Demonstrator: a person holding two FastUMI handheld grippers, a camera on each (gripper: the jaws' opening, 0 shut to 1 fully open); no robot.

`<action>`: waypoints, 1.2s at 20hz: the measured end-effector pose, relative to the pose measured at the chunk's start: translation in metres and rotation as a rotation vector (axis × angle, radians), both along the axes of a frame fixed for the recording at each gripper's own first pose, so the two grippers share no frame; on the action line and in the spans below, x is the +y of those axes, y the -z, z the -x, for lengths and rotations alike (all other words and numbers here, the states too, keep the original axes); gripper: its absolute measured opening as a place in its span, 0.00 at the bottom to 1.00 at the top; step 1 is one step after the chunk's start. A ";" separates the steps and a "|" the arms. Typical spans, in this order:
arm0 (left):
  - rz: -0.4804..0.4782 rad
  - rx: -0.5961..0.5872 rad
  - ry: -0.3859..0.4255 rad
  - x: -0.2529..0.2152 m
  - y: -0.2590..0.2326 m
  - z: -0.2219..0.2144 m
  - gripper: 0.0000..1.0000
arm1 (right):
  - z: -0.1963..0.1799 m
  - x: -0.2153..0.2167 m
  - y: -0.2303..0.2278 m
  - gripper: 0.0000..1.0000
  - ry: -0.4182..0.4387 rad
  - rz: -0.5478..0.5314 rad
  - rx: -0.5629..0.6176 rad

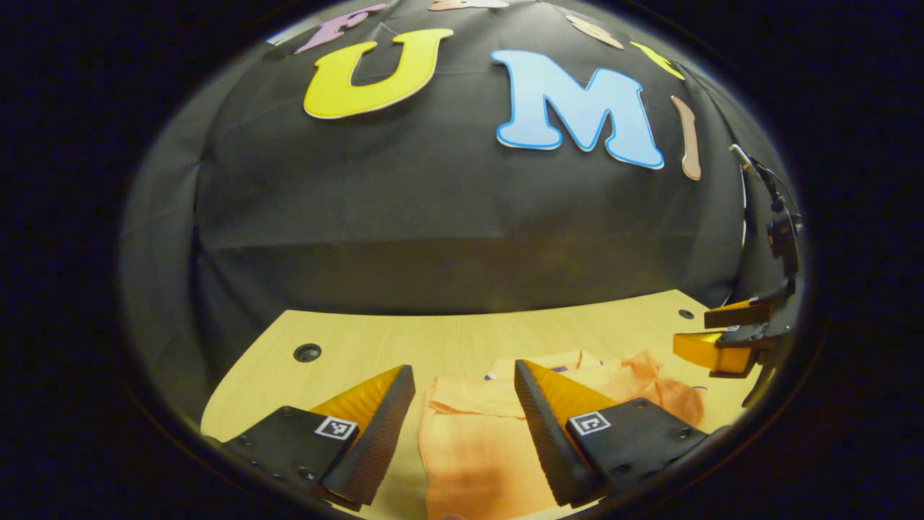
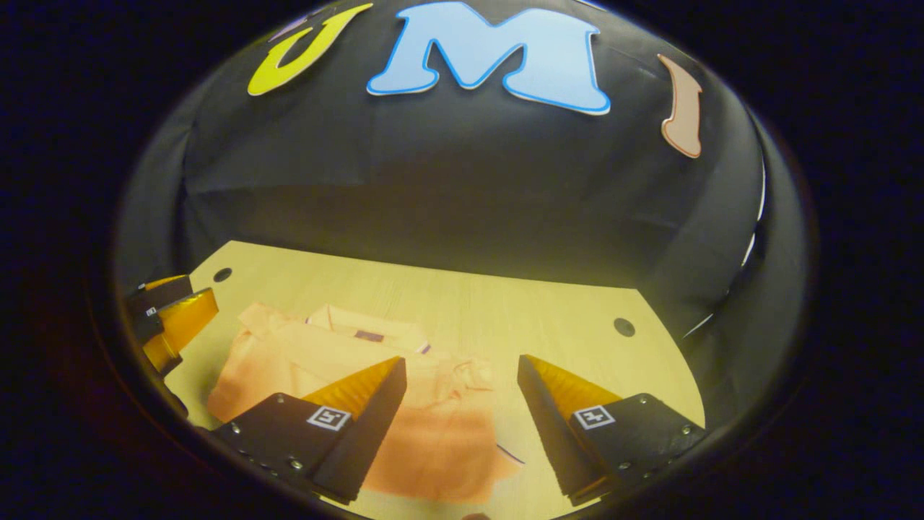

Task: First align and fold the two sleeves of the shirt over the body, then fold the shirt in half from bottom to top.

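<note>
Orange shirt [image 1: 476, 440] lying crumpled on the wooden table [image 1: 447, 343], at bottom centre of both views. Left gripper [image 1: 462, 404] and right gripper [image 2: 462, 393] poised above it with jaws spread wide, holding nothing, probably to allow reaching the sleeves next.

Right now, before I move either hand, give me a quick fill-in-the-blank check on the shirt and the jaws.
1. The shirt lies on a ____ table.
2. The jaws of the left gripper and of the right gripper stand ____.
3. The shirt's colour is ____.

Missing words: wooden; open; orange
</note>
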State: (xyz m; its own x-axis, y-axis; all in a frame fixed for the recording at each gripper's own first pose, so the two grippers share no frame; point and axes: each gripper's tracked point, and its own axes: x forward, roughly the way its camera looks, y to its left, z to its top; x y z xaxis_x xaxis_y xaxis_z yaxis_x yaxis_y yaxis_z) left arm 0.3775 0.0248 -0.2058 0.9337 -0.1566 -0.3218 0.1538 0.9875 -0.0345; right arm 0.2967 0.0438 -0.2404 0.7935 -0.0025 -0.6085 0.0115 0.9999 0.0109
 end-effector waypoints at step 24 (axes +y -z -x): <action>0.034 -0.261 -0.090 -0.038 -0.138 0.200 0.92 | 0.187 -0.022 -0.174 0.96 -0.141 0.034 -0.451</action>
State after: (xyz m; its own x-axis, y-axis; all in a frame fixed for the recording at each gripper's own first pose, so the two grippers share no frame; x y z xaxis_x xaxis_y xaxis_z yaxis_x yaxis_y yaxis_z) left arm 0.1775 -0.0128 -0.0678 0.9950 -0.0761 -0.0641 0.0737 0.9965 -0.0382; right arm 0.1095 0.0222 -0.0663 0.9726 0.1105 -0.2045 -0.1231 0.9912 -0.0497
